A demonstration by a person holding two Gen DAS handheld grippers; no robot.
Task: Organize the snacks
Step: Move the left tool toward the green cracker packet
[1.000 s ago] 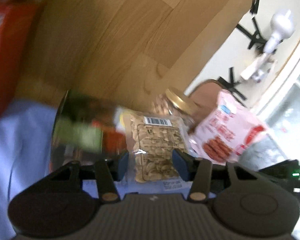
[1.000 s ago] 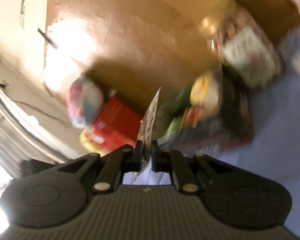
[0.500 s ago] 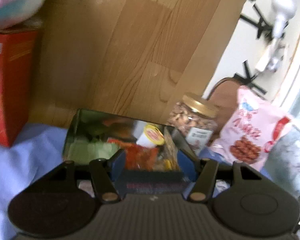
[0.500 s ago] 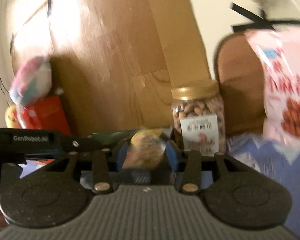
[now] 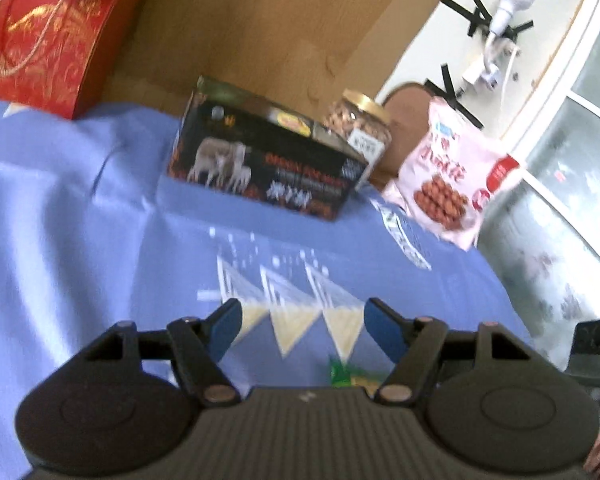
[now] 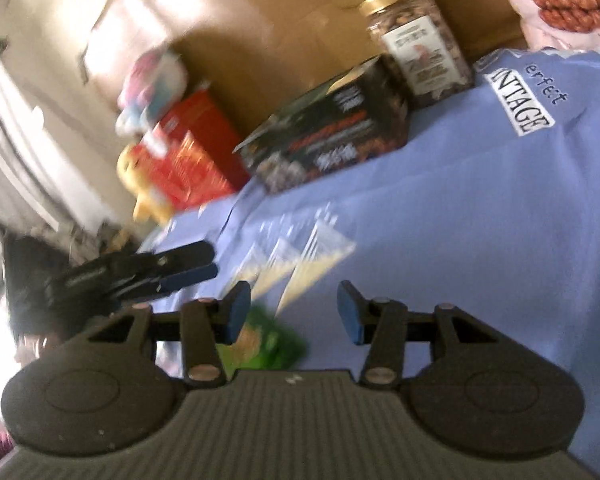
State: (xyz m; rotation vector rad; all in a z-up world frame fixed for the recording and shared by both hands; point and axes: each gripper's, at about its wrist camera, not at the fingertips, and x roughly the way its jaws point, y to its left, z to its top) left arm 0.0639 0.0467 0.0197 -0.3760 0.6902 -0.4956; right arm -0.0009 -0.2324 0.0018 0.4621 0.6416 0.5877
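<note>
Both my left gripper [image 5: 302, 318] and right gripper [image 6: 290, 308] hold their fingers spread, with nothing between them. Some snacks already lie in the black box [image 5: 260, 164]. I judge the green packet [image 6: 272, 344] on the blue cloth [image 5: 80, 220] remains to pack.

Left wrist view: snack box [image 5: 266, 164] sits on the cloth [image 5: 80, 220] ahead, against the back board [image 5: 268, 20]. Nut jar [image 5: 360, 128] right behind the box's right end. Snack bag [image 5: 456, 176] further right, leaning upright. Gift box [image 5: 48, 32] far left at the back. Green packet [image 5: 346, 374] lies on the cloth nearest, just before the left gripper [image 5: 302, 326]. Plush toy [image 6: 152, 88] sits atop the gift box in the right wrist view.
</note>
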